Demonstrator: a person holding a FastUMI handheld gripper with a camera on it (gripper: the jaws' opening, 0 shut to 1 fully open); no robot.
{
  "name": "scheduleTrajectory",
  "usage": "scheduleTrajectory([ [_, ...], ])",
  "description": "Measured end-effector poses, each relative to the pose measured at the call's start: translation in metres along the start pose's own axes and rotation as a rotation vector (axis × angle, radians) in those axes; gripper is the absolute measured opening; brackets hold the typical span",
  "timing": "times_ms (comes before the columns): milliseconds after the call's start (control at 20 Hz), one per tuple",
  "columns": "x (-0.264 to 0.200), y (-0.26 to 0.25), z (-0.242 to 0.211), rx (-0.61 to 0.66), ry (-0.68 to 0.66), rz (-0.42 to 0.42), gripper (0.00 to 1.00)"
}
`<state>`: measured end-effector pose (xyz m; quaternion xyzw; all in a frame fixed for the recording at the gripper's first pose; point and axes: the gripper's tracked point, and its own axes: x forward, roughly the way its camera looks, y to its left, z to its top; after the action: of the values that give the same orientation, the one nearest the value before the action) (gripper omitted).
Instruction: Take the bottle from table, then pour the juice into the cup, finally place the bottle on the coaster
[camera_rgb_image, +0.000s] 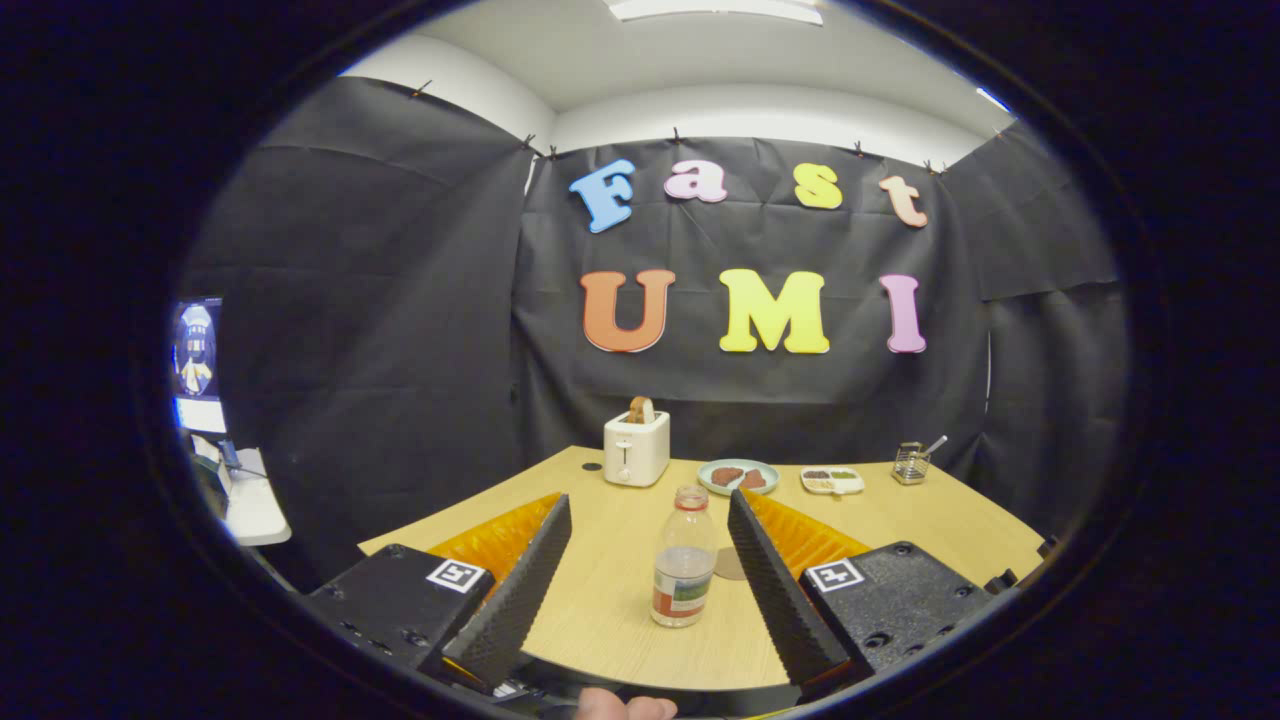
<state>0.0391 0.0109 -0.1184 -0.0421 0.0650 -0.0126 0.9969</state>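
Note:
A small clear plastic bottle (684, 558) with a red cap and a little juice in its lower part stands upright on the wooden table (930, 520). It is between my two fingers, nearer the right one, with a gap on each side. My gripper (648, 505) is open and touches nothing. A round brownish coaster (731, 564) lies flat just behind the bottle, partly hidden by my right finger.
At the table's far side stand a white toaster (636, 447) with toast in it, a green plate (738, 476) with brown food, a small white tray (832, 481) and a wire holder (910, 462). A monitor (196, 360) is off to the left. A fingertip (625, 707) shows below.

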Motion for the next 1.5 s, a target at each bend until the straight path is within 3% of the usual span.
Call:
scheduleTrajectory([
  [250, 0.016, -0.014, -0.033, 0.028, 0.001, -0.041, 1.0],
  [600, 0.043, -0.028, -0.077, -0.033, 0.032, -0.086, 1.0],
  [1500, 0.094, -0.028, -0.159, -0.045, 0.157, -0.133, 1.0],
])
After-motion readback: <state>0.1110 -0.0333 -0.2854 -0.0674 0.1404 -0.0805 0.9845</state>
